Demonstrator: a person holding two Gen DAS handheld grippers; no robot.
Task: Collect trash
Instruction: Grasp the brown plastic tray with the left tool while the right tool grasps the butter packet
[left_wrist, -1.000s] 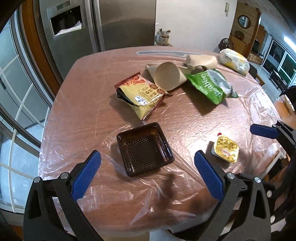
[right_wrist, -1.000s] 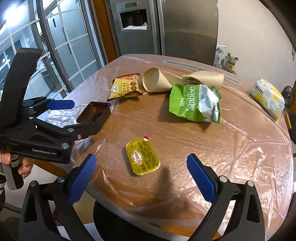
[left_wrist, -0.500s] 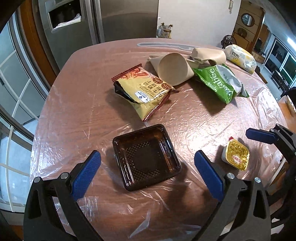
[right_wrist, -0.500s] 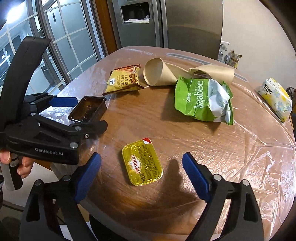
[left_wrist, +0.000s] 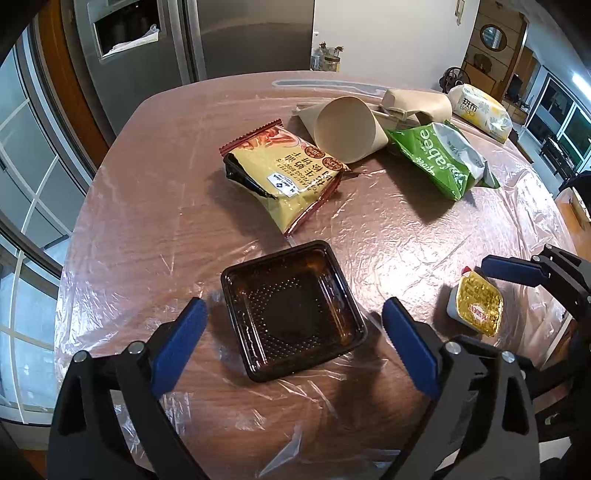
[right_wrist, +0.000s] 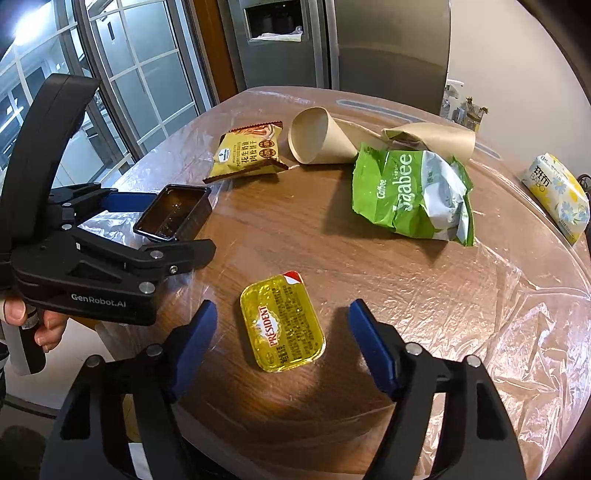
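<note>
Tongs status: left tongs spread wide, straddling the dark plastic tray at the near edge of the bench, neither pad touching it; right tongs also apart, flanking the yellow Président butter tub, a gap on each side. Further back: yellow peanut-snack wrapper, rolled brown paper cone, second crumpled brown paper partly behind it, green Calbee bag, and a yellow-white tissue pack near the far rim. Clear plastic film covers the bench and glares, so the tray's underside contact is hard to read. Right wrist view shows the tray half hidden by the left tongs' frame; left view cuts off the right tongs at the frame edge. Fridge behind.
</note>
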